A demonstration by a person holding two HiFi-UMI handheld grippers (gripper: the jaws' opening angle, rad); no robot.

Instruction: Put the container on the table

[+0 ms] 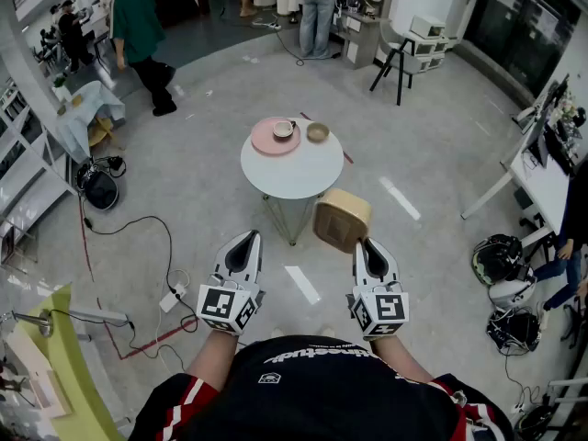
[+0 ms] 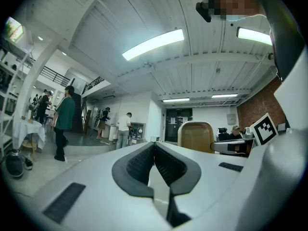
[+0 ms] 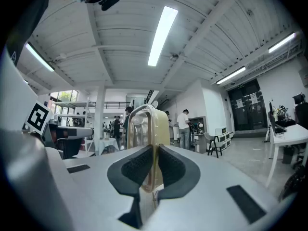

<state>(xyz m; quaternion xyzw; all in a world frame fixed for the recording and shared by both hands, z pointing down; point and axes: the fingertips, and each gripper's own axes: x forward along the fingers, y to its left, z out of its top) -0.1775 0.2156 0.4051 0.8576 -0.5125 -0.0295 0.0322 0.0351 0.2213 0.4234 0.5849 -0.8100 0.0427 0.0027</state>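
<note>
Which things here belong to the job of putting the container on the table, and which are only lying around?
Belong to the job: container, held in the right tool; round white table.
Just lying about: pink plate, small bowl on it, second bowl, power strip on the floor.

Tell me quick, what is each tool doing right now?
Left tool: closed, holding nothing.
Right tool: closed on the container.

Clamped in the right gripper's ribbed black rubbery pads, the tan rounded-square plastic container looks glossy and smooth.
</note>
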